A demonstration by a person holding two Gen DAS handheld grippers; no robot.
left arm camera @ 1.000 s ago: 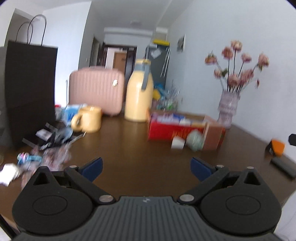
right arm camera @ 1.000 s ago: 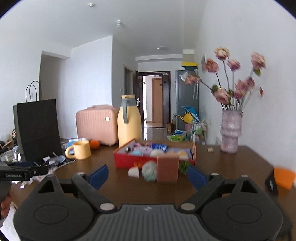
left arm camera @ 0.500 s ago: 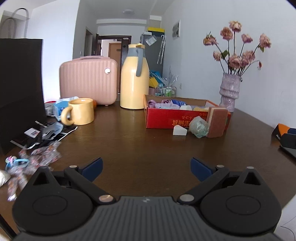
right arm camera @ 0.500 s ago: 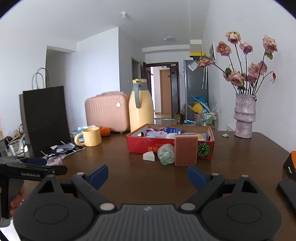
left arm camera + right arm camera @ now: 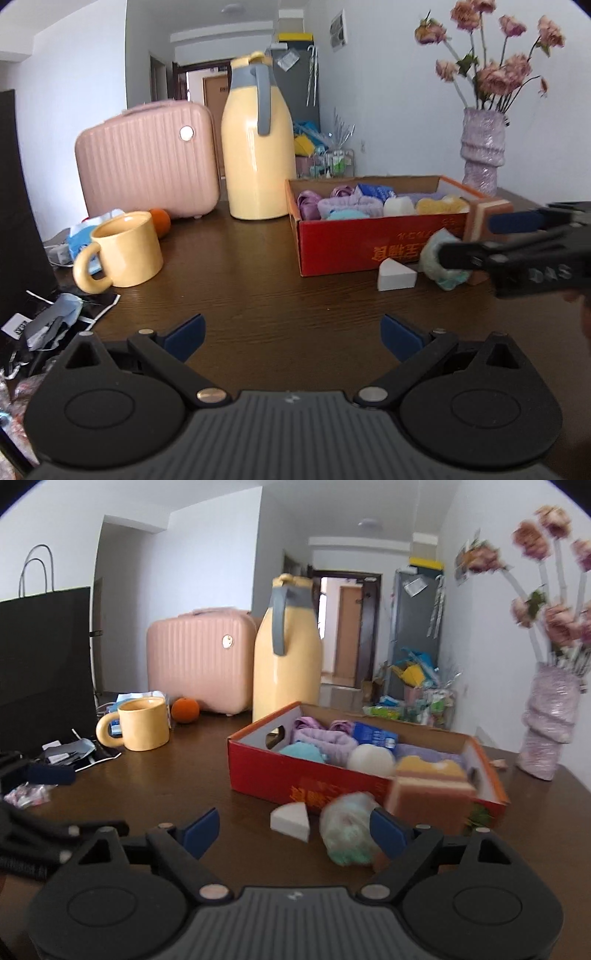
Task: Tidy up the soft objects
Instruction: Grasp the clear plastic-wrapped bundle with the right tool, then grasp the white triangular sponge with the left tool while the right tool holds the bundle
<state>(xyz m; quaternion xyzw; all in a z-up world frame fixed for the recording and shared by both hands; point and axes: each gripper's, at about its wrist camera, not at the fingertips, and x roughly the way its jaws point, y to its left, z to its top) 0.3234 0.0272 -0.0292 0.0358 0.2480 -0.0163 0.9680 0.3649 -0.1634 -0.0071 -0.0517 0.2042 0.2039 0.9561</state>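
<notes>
Dark wood counter [image 5: 221,775], red box [image 5: 295,775] mid-counter: right gripper [image 5: 291,829] has been brought close, fingers wide, closing, nothing held. Mesh puff [image 5: 349,832] lies against box front; left gripper [image 5: 291,338] open, empty.

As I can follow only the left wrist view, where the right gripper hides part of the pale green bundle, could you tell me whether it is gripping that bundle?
Observer: No. In the right wrist view the right gripper is closing but wide, and the pale green bundle lies loose ahead of its right finger.
Operator: Thank you. Is anything else ahead of it?
Observer: Yes, the white wedge lies ahead, between the fingers.
Operator: And the brown sponge?
Observer: The brown sponge stands against the front of the red box, beside the bundle.
</notes>
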